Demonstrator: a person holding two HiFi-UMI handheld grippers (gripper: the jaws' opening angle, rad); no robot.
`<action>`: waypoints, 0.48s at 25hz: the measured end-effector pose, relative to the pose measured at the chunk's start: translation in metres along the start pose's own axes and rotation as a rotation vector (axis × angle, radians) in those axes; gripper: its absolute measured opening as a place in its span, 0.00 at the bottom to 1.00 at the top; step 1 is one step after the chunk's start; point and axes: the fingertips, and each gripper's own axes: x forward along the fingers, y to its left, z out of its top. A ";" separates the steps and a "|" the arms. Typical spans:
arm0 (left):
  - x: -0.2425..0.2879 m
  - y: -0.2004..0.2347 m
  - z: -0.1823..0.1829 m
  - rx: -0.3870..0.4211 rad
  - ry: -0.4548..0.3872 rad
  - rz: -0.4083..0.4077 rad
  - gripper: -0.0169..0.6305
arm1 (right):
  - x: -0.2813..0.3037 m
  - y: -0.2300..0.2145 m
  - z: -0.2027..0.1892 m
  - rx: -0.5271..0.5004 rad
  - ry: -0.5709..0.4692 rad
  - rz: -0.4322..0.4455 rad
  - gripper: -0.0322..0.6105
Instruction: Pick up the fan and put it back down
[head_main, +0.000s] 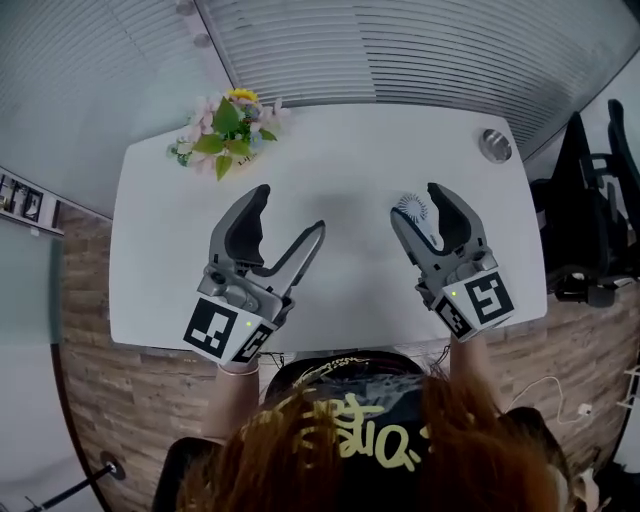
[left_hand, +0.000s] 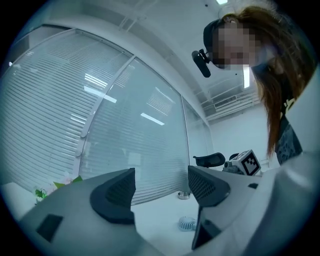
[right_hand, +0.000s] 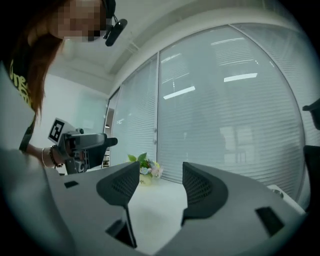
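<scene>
The small white fan (head_main: 408, 204) sits on the white table (head_main: 340, 150), in its right half, about midway between the far and near edges. No gripper touches it. The right gripper (head_main: 421, 199) is held above the table with its jaws spread apart and nothing between them; in the head view its jaw tips overlap the fan. The left gripper (head_main: 290, 208) hangs over the table's left half, jaws likewise wide and empty, and its own view shows the fan (left_hand: 187, 223) lying below them. A bunch of flowers (head_main: 226, 130) stands at the far left corner, and a round metal disc (head_main: 495, 146) lies at the far right corner
</scene>
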 end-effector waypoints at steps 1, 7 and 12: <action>-0.001 0.000 0.002 0.003 -0.005 -0.005 0.53 | 0.002 0.007 0.007 -0.011 -0.018 0.011 0.44; -0.007 0.007 0.001 -0.020 -0.004 -0.009 0.53 | 0.011 0.032 0.023 -0.021 -0.065 0.032 0.44; -0.009 0.007 0.004 -0.013 -0.005 -0.018 0.53 | 0.013 0.041 0.034 0.025 -0.109 0.035 0.44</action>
